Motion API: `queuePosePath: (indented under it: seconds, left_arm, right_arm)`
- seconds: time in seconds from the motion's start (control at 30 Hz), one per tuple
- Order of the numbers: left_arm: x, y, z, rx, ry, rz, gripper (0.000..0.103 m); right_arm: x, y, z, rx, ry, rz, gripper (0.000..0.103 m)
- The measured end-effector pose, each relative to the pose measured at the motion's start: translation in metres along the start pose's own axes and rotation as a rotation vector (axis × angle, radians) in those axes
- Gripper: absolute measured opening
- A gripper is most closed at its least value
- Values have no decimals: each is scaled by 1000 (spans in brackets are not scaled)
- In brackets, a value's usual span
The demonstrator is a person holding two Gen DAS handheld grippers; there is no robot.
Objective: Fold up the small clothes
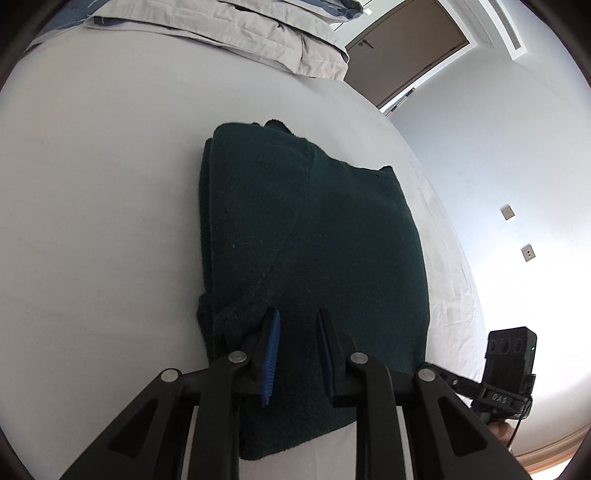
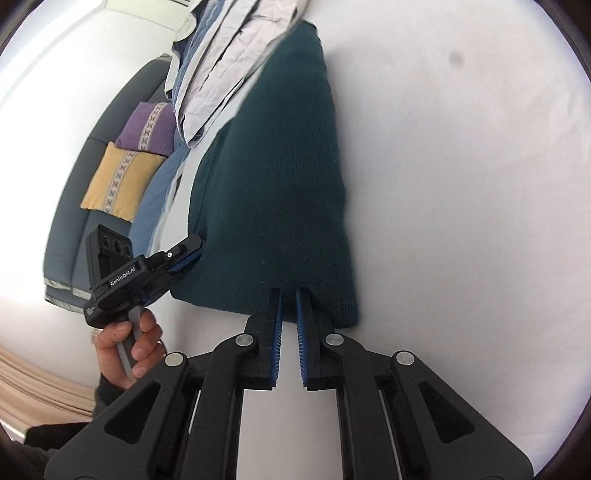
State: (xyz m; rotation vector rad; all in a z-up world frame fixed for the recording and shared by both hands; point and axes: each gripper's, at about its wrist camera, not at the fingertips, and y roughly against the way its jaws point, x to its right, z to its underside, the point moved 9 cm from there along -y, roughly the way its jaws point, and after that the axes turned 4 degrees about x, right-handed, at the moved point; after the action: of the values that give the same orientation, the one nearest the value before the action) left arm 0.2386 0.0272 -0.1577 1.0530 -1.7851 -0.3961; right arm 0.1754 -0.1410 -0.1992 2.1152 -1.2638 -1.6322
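A dark green knitted garment [image 1: 314,240] lies folded into a thick rectangle on the white bed [image 1: 92,221]. My left gripper [image 1: 297,314] hangs just over its near edge, jaws slightly apart with cloth beneath them, nothing clearly pinched. In the right wrist view the same garment [image 2: 280,184] stretches away from me. My right gripper [image 2: 290,293] is at its near short edge, the blue-padded jaws a narrow gap apart and holding nothing. The left gripper [image 2: 184,254] shows there at the garment's left corner, held by a hand [image 2: 125,350].
Folded beige and blue bedding [image 1: 240,33] is stacked at the far end of the bed, close to the garment's far edge [image 2: 229,55]. A grey sofa with a yellow cushion [image 2: 118,181] and a purple cushion stands beside the bed. A wall and door [image 1: 406,48] lie to the right.
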Motion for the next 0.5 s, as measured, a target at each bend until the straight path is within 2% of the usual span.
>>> queuePosePath:
  seconds: [0.07,0.13,0.17,0.23,0.4,0.5]
  left_arm:
    - [11,15,-10,44,-27,2,31]
    - [25,28,-26,104,-53,12,45]
    - [31,30,-33,123,-64,10,48]
    - [40,25,-51,142,-90,3,49]
    - [44,-14,-84,126,-76,-14,49]
    - [38,-39,-94,105,-110,-81,49]
  right_arm:
    - [-10,14,-22,52,21,-27,19]
    - [-21,18,-52,94,31,-45,30]
    - [-26,15,-68,103,36,-38,42]
    - [-34,1,-94,105,35,-51,52]
    - [-54,-56,-152,50,-8,-124,52]
    - [-46,-96,-175,3,-65,-63,52]
